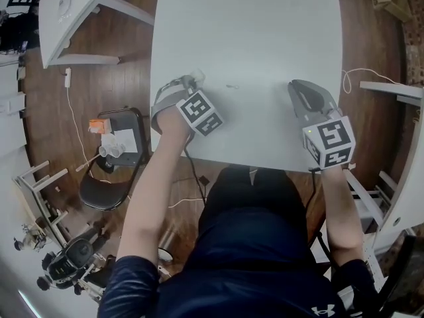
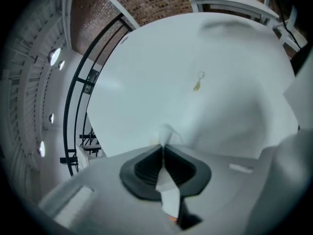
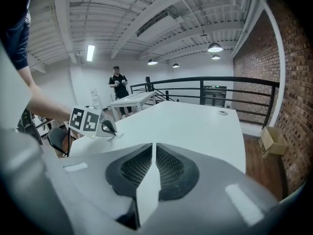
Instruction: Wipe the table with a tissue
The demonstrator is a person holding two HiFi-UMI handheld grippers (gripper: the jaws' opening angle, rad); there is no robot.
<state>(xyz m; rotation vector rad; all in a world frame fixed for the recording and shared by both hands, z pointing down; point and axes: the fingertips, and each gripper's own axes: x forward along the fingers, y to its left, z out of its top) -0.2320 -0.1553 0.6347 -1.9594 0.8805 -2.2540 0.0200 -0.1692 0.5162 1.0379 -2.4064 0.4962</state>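
Tissue (image 2: pixel 167 132) sits pinched between the jaws of the left gripper (image 2: pixel 163 145), which tilts steeply down at the table (image 1: pixel 265 32) near its left edge, forearm outstretched. The right gripper (image 3: pixel 152 148), jaws pressed together and empty, slants gently down over the table's near right corner.

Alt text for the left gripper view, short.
The left gripper is shut on a white tissue, whose tip pokes out past the jaws over a white table. A small yellowish scrap lies on the table ahead; black railing and brick wall behind.
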